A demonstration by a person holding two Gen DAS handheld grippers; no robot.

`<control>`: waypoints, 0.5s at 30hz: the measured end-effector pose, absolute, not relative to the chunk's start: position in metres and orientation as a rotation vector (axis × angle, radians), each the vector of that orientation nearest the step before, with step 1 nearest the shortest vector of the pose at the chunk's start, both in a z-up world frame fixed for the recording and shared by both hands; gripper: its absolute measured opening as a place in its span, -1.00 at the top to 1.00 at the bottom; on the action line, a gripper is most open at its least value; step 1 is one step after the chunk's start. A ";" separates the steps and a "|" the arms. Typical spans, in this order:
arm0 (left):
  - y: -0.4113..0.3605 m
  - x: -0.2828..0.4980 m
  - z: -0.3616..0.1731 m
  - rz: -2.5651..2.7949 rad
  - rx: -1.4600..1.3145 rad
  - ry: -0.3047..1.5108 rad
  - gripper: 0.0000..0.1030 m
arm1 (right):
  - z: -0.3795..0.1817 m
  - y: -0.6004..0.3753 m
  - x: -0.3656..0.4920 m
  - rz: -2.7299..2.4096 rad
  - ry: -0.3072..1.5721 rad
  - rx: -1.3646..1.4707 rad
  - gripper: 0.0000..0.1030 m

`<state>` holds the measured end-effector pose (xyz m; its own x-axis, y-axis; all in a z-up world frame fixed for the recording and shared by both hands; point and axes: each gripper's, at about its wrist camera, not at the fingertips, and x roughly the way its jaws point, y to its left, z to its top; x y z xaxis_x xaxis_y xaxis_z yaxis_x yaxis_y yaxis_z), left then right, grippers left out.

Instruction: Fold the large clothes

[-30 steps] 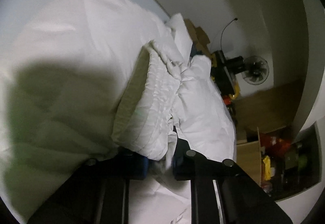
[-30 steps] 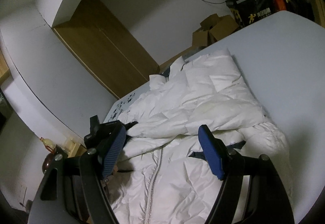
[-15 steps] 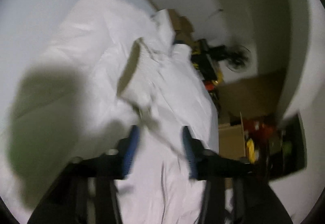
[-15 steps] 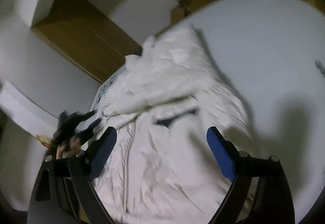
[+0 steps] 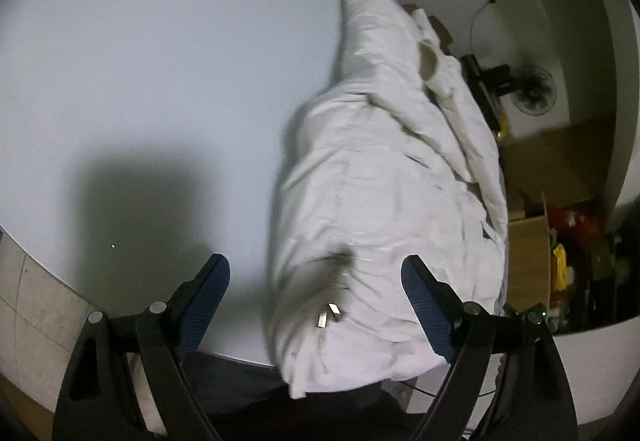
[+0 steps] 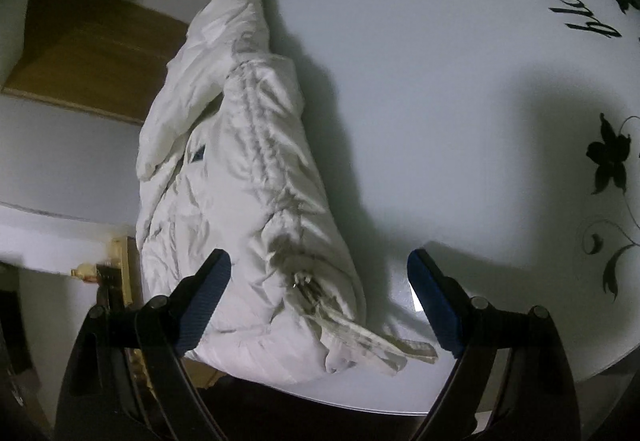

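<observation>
A white quilted puffer jacket [image 5: 384, 177] lies folded lengthwise into a long, narrow bundle on a pale, smooth white table [image 5: 152, 73], running from the near edge away toward the far side. In the left wrist view the bundle sits on the right part of the table, close to its right edge, with its near end hanging slightly over the front rim; a small metal zipper pull [image 5: 328, 315] glints near that end. The left gripper [image 5: 316, 301] has black arms and blue ribbed pads; its jaws are opening, already wide apart, with the near end of the jacket between them but neither pad pressing on it. In the right wrist view the jacket [image 6: 248, 169] lies along the left side of the table [image 6: 440, 81], a flat strip of its fabric trailing out at the near end. The right gripper [image 6: 320, 301] stands wide apart as well, its left pad over the jacket and its right pad over bare table, gripping nothing. Black floral print and script [image 6: 608, 161] mark the table's right side. A black fan [image 5: 534, 95] and cardboard boxes [image 5: 528, 245] stand beyond the table.
</observation>
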<state>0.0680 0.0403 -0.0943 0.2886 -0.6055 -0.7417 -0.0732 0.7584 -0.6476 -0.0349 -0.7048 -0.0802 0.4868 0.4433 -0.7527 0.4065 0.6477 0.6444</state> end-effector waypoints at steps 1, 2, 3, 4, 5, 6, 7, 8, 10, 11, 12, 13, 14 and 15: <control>0.040 0.070 -0.100 -0.408 -0.664 1.255 -0.71 | -0.080 -0.704 -0.033 0.031 1.112 0.911 -0.76; 0.039 0.070 -0.104 -0.429 -0.672 1.266 -0.71 | -0.083 -0.700 -0.032 0.042 1.121 0.904 -0.76; 0.036 0.073 -0.111 -0.460 -0.685 1.282 -0.71 | -0.085 -0.698 -0.032 0.052 1.127 0.901 -0.76; 0.030 0.078 -0.116 -0.503 -0.694 1.296 -0.71 | -0.084 -0.696 -0.032 0.059 1.131 0.898 -0.76; 0.025 0.083 -0.119 -0.547 -0.693 1.291 -0.73 | -0.084 -0.692 -0.031 0.075 1.138 0.894 -0.76; 0.022 0.085 -0.119 -0.563 -0.682 1.290 -0.74 | -0.087 -0.688 -0.031 0.094 1.143 0.892 -0.76; 0.017 0.089 -0.119 -0.576 -0.667 1.295 -0.74 | -0.086 -0.685 -0.029 0.102 1.146 0.891 -0.76; 0.011 0.093 -0.119 -0.596 -0.664 1.301 -0.77 | -0.088 -0.682 -0.029 0.111 1.150 0.888 -0.76; 0.000 0.099 -0.119 -0.654 -0.663 1.305 -0.99 | -0.088 -0.678 -0.026 0.121 1.153 0.888 -0.76; -0.005 0.099 -0.117 -0.663 -0.660 1.307 -0.99 | -0.090 -0.676 -0.024 0.135 1.154 0.891 -0.76; -0.009 0.102 -0.117 -0.676 -0.653 1.310 -0.99 | -0.088 -0.676 -0.020 0.151 1.157 0.897 -0.76; -0.010 0.104 -0.118 -0.685 -0.650 1.311 -0.99 | -0.087 -0.675 -0.016 0.170 1.161 0.906 -0.76; -0.010 0.106 -0.118 -0.685 -0.654 1.312 -0.99 | -0.088 -0.673 -0.012 0.190 1.164 0.916 -0.76; -0.011 0.106 -0.118 -0.680 -0.666 1.313 -0.99 | -0.091 -0.672 -0.008 0.211 1.164 0.934 -0.76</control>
<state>0.1064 -0.0114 -0.1185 0.1264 -0.7682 -0.6276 0.0700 0.6380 -0.7669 -0.0082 -0.6718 -0.0913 0.4233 0.5881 -0.6891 0.3082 0.6218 0.7200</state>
